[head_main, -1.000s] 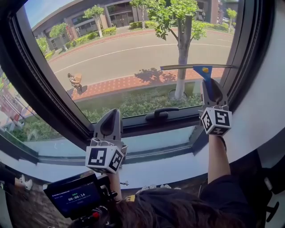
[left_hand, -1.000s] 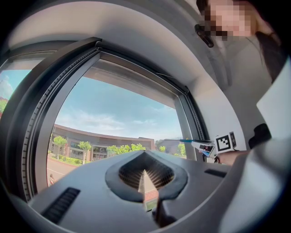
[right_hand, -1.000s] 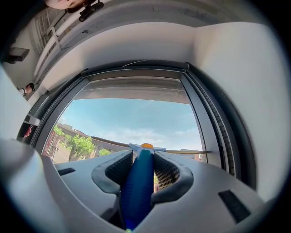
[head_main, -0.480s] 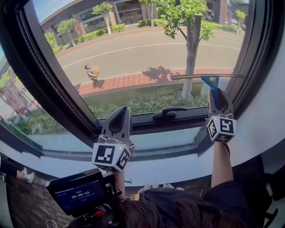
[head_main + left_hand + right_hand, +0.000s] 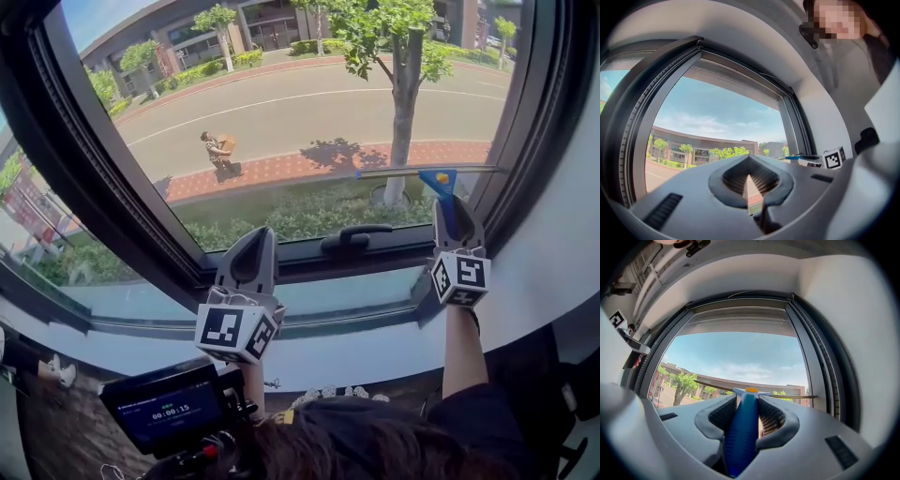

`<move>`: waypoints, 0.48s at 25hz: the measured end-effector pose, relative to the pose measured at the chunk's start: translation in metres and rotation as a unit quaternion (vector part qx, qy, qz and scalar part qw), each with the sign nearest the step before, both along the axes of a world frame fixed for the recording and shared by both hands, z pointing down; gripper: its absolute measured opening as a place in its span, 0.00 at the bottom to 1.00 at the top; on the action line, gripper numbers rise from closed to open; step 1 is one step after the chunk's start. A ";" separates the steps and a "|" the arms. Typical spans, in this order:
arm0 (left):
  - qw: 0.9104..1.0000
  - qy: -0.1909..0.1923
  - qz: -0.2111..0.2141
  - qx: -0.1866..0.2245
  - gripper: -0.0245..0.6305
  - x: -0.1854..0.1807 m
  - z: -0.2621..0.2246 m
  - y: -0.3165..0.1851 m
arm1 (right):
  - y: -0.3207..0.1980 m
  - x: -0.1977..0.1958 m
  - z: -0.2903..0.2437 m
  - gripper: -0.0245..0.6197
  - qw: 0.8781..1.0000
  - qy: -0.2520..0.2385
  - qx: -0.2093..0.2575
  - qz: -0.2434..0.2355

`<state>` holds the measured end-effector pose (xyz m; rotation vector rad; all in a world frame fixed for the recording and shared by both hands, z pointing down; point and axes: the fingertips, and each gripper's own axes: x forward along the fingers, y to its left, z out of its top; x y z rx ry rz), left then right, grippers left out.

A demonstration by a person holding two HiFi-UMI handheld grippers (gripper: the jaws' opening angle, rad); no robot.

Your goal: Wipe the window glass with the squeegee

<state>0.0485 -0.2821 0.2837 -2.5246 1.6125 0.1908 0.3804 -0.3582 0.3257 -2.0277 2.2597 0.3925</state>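
Note:
The squeegee (image 5: 441, 180) has a blue handle with a yellow dot and a thin blade lying level across the lower right of the window glass (image 5: 309, 103). My right gripper (image 5: 453, 214) is shut on the handle just below the blade. In the right gripper view the blue handle (image 5: 740, 432) runs between the jaws up to the blade (image 5: 787, 395). My left gripper (image 5: 248, 255) is held up in front of the lower window frame, shut, holding nothing. In the left gripper view its jaws (image 5: 749, 177) meet with only sky and buildings beyond.
A black window handle (image 5: 354, 236) sits on the lower frame between the two grippers. The dark window frame (image 5: 112, 187) slants at the left and rises close beside the squeegee at the right (image 5: 525, 112). A camera screen (image 5: 164, 408) is below my left gripper.
My right gripper has drawn the squeegee down the glass towards the lower frame. The left gripper has stayed about where it was. A person outside has walked to the right.

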 end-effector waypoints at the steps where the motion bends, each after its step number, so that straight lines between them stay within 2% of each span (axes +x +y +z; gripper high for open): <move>1: 1.000 -0.002 0.000 -0.001 0.04 0.000 0.001 0.000 | 0.001 0.000 0.004 0.26 1.000 -0.002 -0.002 0.001; 12: 1.000 0.003 0.003 -0.009 0.04 -0.002 0.007 0.001 | 0.006 -0.007 0.027 0.26 1.000 -0.006 -0.024 -0.001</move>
